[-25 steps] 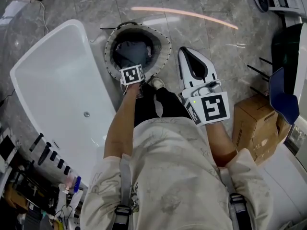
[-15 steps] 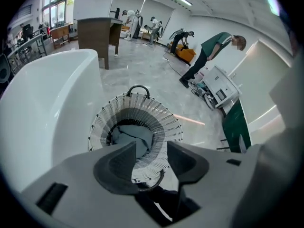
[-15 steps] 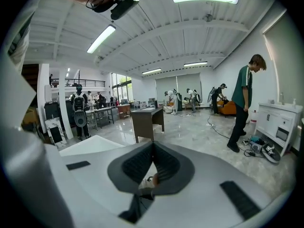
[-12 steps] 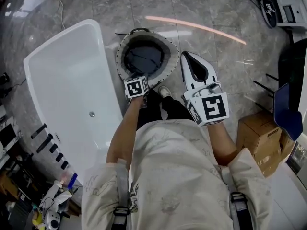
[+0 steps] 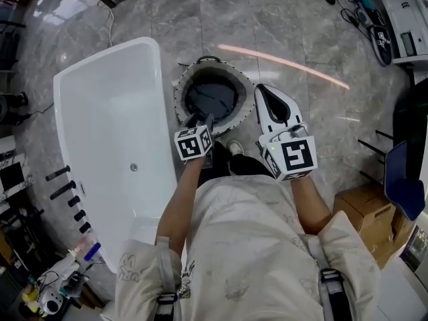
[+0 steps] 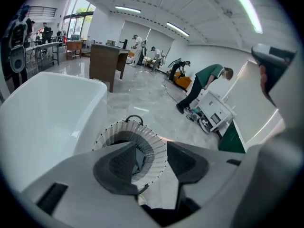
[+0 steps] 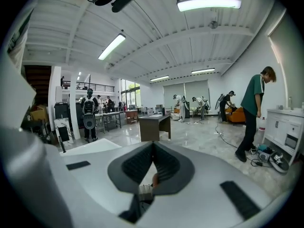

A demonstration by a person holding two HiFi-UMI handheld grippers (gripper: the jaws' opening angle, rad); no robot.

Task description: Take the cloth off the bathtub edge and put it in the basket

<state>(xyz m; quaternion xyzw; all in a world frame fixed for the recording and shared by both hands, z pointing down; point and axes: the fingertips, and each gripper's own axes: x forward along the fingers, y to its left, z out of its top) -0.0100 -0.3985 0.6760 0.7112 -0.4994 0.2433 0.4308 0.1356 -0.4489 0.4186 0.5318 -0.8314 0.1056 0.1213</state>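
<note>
The round woven basket (image 5: 235,116) stands on the floor beside the white bathtub (image 5: 100,112), and a dark cloth (image 5: 212,97) lies inside it. My left gripper (image 5: 200,120) hangs above the basket's near rim, pointing steeply down, open with nothing between its jaws. In the left gripper view the basket (image 6: 154,139) shows through the gap of the left gripper (image 6: 154,158), with the bathtub (image 6: 42,108) to its left. My right gripper (image 5: 265,89) is held right of the basket, shut and empty. In its own view the right gripper (image 7: 153,151) points nearly level across the room.
A cardboard box (image 5: 364,209) and a dark blue object (image 5: 401,179) stand at the right. White equipment and cables (image 5: 394,12) lie at the top right. Tools and bottles (image 5: 60,279) crowd the lower left. A desk (image 6: 107,63) and several people are further off.
My left gripper has lifted up and back from the basket's mouth with its jaws open and empty; the cloth stays in the basket. The right gripper has risen slightly.
</note>
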